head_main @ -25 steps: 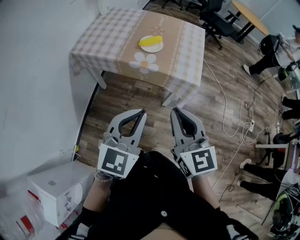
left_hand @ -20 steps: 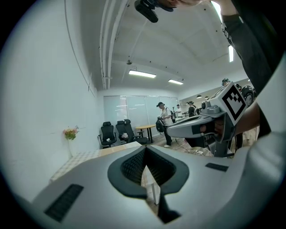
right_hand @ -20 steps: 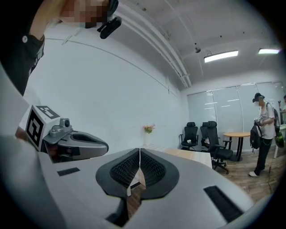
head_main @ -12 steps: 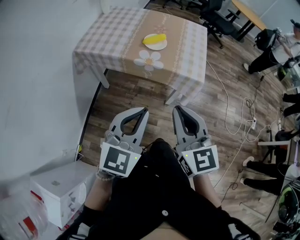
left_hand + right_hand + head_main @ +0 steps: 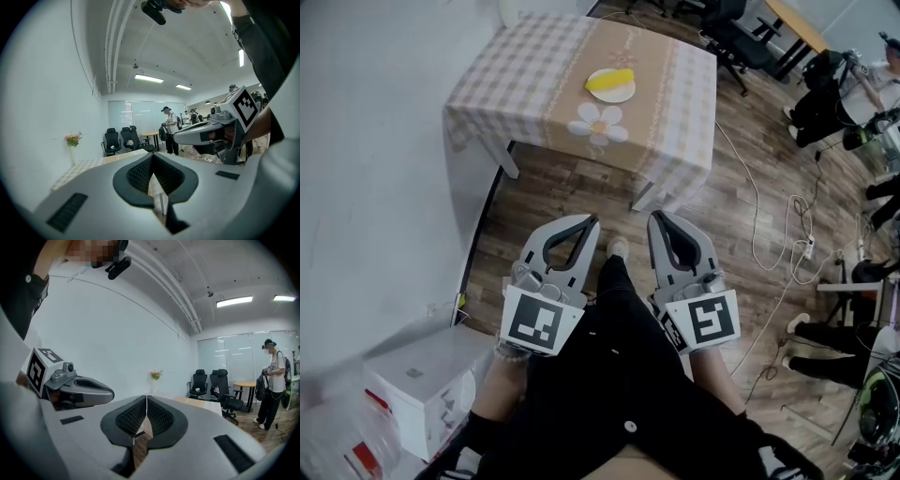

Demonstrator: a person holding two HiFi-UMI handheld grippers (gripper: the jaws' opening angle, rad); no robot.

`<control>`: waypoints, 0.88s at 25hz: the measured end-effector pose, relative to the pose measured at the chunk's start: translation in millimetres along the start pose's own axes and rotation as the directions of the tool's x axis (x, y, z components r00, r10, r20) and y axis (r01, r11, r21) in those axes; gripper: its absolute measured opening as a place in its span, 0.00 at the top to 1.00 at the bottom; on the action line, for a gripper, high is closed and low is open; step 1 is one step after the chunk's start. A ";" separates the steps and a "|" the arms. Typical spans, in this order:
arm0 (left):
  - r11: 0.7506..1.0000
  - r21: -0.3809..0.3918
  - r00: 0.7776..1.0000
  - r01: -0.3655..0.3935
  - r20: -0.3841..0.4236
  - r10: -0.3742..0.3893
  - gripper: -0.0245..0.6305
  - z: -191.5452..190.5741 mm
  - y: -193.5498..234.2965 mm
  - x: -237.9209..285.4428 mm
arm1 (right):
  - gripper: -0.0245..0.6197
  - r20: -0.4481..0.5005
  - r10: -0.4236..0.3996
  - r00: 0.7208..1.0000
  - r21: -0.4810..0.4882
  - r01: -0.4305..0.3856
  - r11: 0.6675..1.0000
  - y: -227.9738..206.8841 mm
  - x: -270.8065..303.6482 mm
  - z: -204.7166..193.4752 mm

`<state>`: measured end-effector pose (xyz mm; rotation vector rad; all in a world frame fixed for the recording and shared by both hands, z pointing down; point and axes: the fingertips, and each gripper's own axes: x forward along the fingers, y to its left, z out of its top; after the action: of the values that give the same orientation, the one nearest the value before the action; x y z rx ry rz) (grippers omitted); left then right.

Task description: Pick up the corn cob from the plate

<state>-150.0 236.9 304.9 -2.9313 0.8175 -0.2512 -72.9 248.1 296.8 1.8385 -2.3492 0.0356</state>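
In the head view a yellow corn cob (image 5: 607,81) lies on a small white plate (image 5: 612,94) on a low table with a checked cloth (image 5: 520,70), far ahead of me. My left gripper (image 5: 592,221) and right gripper (image 5: 654,217) are held side by side near my body, over the wooden floor, well short of the table. Both are shut with nothing between their jaws. The left gripper view shows its tips (image 5: 153,155) closed; the right gripper view shows the same (image 5: 146,397). The corn is not visible in either gripper view.
A daisy print (image 5: 598,123) marks the cloth near the plate. White cables (image 5: 769,234) trail over the floor at right. Office chairs (image 5: 741,42), a round table and people stand at the far right. A white box (image 5: 417,389) sits at lower left, by the white wall.
The view has shifted slightly; the table and plate sit a little further right in the picture. A foot now shows between the two grippers. Both grippers stay shut.
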 end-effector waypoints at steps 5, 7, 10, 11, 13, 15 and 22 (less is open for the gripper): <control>1.000 0.001 1.000 -0.003 -0.002 0.003 0.95 2.5 9.8 26.6 | 0.90 0.014 0.009 1.000 -0.008 -0.009 1.000 -21.2 21.2 3.8; 1.000 0.000 1.000 -0.011 0.002 0.011 0.95 3.9 16.6 38.3 | 0.90 0.014 0.015 1.000 -0.012 -0.015 1.000 -29.9 30.5 3.0; 1.000 0.002 1.000 -0.019 -0.004 0.019 0.95 4.5 27.0 58.8 | 0.90 0.011 0.026 1.000 -0.024 -0.025 0.999 -45.5 46.7 2.9; 1.000 0.005 1.000 -0.021 -0.004 0.021 0.95 5.2 30.6 67.1 | 0.90 0.012 0.029 1.000 -0.029 -0.029 0.999 -51.9 52.8 3.5; 1.000 0.008 1.000 -0.025 -0.002 0.025 0.95 7.1 37.6 83.7 | 0.90 0.012 0.037 0.999 -0.033 -0.036 0.999 -64.7 64.7 4.5; 1.000 0.001 0.999 -0.030 -0.014 0.030 0.95 6.6 43.7 98.1 | 0.90 0.008 0.048 0.999 -0.035 -0.048 0.998 -76.8 75.8 4.8; 0.996 -0.017 0.996 -0.086 -0.039 0.085 0.95 10.8 69.2 150.9 | 0.90 0.007 0.100 0.995 -0.033 -0.100 0.994 -125.4 119.5 7.9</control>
<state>-55.7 99.8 305.7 -2.9086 0.9530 -0.2961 19.6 101.4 295.7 1.7084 -2.4310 0.0012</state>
